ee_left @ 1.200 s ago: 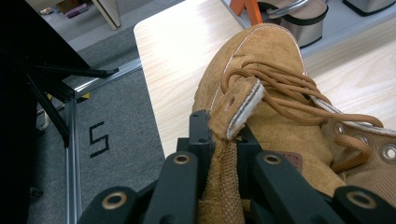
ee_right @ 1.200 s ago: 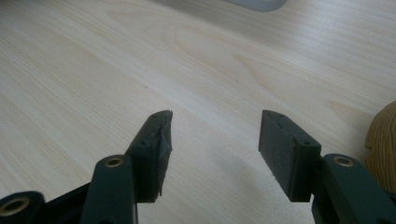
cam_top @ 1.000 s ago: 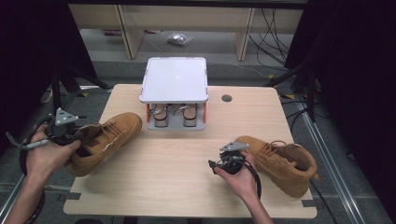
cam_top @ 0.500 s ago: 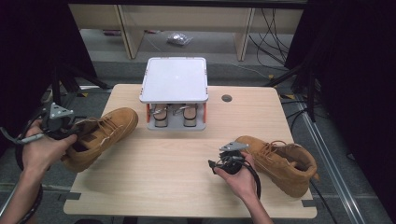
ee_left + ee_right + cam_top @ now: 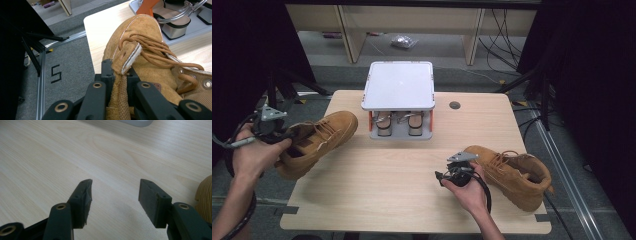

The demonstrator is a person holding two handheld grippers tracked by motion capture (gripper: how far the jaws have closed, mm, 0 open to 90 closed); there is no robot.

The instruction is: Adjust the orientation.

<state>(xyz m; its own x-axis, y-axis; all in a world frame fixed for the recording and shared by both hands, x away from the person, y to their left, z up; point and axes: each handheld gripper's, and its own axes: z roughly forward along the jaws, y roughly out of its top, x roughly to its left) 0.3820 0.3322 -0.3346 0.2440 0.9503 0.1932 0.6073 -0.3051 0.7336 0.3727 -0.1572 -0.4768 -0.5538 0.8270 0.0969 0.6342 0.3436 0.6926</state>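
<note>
Over the table in the high view, the left gripper (image 5: 287, 136) sits at the table's left edge, clamped on the back collar of the left boot (image 5: 319, 142), a tan lace-up whose heel end overhangs the wooden table (image 5: 377, 192) while the toe points in towards the shoe rack (image 5: 398, 97). That rack stands at the far middle of the table, a white-topped stand with a pair of sandals (image 5: 398, 123) on its lower shelf. Over on the right, the right gripper (image 5: 446, 176) rests low near the front of the table, just beside the toe of the right boot (image 5: 512, 172), which lies flat at the table's right edge, and it grips nothing. Now the left gripper view: the left gripper (image 5: 119, 82) has its jaws pinched tight on the boot's pull tab and collar, the tan suede squeezed between them, with the left boot (image 5: 140, 40) stretching away, laces on top, its toe close to the rack's base where a sandal (image 5: 172, 23) stands. Grey floor shows past the table's edge on the left. Finally the right gripper view: the right gripper (image 5: 113, 195) holds its jaws well apart over bare wood, nothing between the pads, and a sliver of the right boot (image 5: 205, 195) shows at the right edge, near but apart from the right-hand jaw.
</note>
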